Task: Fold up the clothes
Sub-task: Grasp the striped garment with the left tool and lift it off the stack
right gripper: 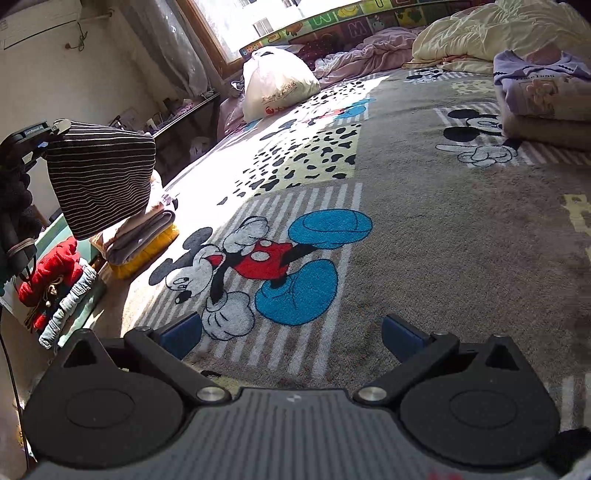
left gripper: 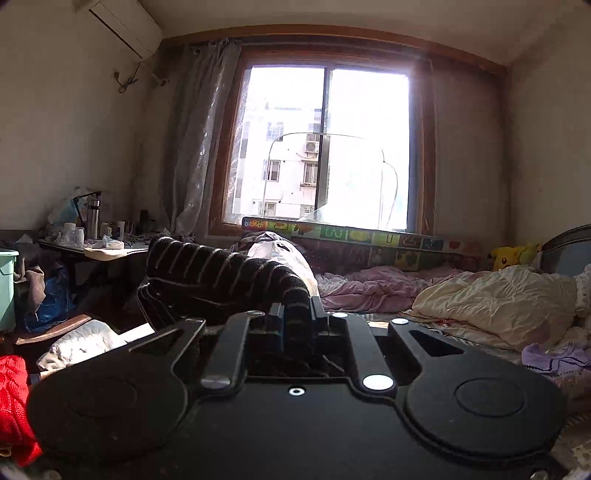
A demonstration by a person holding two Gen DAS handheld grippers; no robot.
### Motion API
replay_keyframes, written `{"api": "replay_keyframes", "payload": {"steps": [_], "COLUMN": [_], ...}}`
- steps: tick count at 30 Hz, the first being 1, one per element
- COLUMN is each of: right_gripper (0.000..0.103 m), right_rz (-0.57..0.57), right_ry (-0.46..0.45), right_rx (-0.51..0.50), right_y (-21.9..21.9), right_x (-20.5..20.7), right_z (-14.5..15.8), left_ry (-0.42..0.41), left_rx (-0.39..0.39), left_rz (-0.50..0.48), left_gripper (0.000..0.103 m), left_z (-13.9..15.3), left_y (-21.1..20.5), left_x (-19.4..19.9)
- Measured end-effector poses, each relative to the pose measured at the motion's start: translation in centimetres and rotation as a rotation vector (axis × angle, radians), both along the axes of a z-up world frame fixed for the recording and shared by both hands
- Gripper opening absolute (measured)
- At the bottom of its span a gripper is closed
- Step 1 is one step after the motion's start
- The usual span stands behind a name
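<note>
My left gripper (left gripper: pixel 297 314) is shut on a black garment with thin white stripes (left gripper: pixel 221 271), which bunches over its fingers and trails off to the left. In the right wrist view that same striped garment (right gripper: pixel 101 177) hangs from the left gripper (right gripper: pixel 55 129) at the far left, above the bed's edge. My right gripper (right gripper: pixel 291 338) stands open over the cartoon-mouse blanket (right gripper: pixel 424 229), its blue pads (right gripper: pixel 183 334) wide apart with nothing between them.
A folded stack of clothes (right gripper: pixel 142 236) lies at the bed's left edge. Red and denim clothes (right gripper: pixel 55 284) fill a bin below it. A white bag (right gripper: pixel 277 83), rumpled bedding (right gripper: pixel 498 33) and a folded purple pile (right gripper: pixel 543 96) lie further back. A cluttered desk (left gripper: pixel 96 243) stands under the window.
</note>
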State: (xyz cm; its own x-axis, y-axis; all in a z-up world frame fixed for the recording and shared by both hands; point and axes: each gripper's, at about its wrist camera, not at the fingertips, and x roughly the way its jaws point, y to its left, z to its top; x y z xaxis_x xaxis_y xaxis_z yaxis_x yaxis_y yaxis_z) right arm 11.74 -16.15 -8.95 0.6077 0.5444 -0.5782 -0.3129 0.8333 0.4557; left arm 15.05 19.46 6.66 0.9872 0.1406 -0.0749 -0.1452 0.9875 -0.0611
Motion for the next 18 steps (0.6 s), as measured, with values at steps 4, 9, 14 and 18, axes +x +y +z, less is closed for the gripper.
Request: {"api": "replay_keyframes", "payload": {"steps": [4, 9, 14, 18], "right_gripper": [0.103, 0.103, 0.103, 0.103], "right_rz": [-0.036, -0.082, -0.145, -0.199], "right_ry": [-0.017, -0.013, 0.015, 0.036], "right_rx": [0.009, 0.007, 0.004, 0.021], "right_y": [-3.1, -7.2, -11.1, -13.5], "right_x": [-1.6, -3.7, -5.7, -6.8], "right_z": [0.7, 0.6, -0.6, -1.7], "left_ry": [-0.006, -0.024, -0.122, -0.018], "left_rx": [0.116, 0.039, -0.076, 0.019], "left_rz": [-0.084, -0.305, -0.448, -0.452], "left_gripper": [0.009, 0.009, 0.008, 0.009], "left_z": [-0.6, -0.8, 0.8, 0.8], "left_y": [-5.4, -10.2, -14.1, -17.4], "left_x": [-2.1, -4.0, -4.8, -3.1]}}
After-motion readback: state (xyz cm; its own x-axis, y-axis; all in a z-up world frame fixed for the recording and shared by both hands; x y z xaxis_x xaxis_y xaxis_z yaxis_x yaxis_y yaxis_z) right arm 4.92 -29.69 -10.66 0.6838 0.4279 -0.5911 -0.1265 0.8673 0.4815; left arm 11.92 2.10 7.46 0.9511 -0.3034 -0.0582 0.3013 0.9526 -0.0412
